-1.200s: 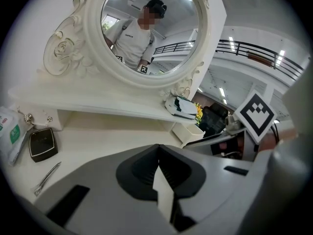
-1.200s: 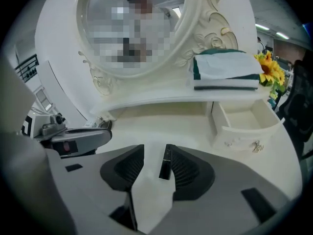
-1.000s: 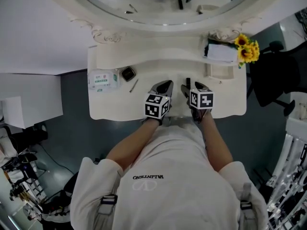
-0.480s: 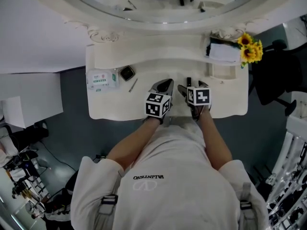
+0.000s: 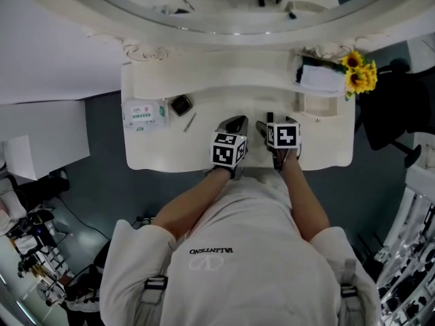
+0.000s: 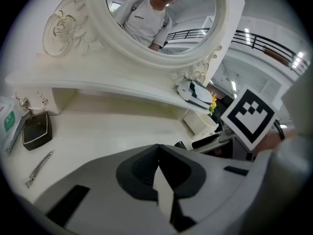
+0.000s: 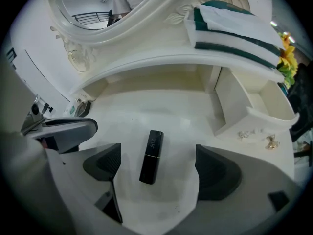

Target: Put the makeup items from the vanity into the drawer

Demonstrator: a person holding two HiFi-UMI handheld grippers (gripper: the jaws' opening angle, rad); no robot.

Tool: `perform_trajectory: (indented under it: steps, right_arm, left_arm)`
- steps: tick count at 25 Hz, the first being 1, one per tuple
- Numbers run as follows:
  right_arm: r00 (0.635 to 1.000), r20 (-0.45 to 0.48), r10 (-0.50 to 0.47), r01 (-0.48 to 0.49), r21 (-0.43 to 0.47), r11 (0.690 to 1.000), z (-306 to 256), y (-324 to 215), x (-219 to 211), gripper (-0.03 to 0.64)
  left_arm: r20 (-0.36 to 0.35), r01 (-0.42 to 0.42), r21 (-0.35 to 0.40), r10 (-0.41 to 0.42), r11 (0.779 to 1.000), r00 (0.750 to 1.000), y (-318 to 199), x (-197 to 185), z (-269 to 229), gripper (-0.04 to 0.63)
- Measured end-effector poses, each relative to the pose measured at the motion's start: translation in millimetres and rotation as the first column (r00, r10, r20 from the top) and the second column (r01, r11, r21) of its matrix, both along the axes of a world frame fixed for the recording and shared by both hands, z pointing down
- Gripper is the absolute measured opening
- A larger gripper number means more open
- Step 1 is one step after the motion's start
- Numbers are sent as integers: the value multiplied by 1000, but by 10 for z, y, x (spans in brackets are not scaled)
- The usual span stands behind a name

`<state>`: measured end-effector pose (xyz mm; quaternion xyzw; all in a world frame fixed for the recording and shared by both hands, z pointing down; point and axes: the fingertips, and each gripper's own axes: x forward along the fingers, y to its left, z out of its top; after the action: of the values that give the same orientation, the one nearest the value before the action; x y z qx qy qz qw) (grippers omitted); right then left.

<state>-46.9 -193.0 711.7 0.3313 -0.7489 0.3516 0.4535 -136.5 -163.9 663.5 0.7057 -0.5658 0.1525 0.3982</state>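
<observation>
Your right gripper is released around the lipstick lying on the desk; your left gripper is clenched, empty.

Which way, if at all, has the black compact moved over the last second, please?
No, it hasn't moved: the black compact lies just right of the wipes pack, as before.

Bright, even overhead light. Cream-white vanity bench nearly washed out, shadows soft and faint. Ceiling lamps glint in oval white-framed mirror. Both gripper views fisheye-bent, dark vignette at corners. Head view sharp in middle, lines bowed toward edges.
</observation>
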Motion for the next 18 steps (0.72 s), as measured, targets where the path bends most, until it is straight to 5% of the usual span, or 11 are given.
perform_trajectory:
  steps: [18]
  right_arm:
    - [989, -150, 3, -3, -2, 1000, 154, 63, 87, 428]
  left_arm:
    - [-13, 22, -15, -22, 1000, 1000, 24, -39, 58, 2]
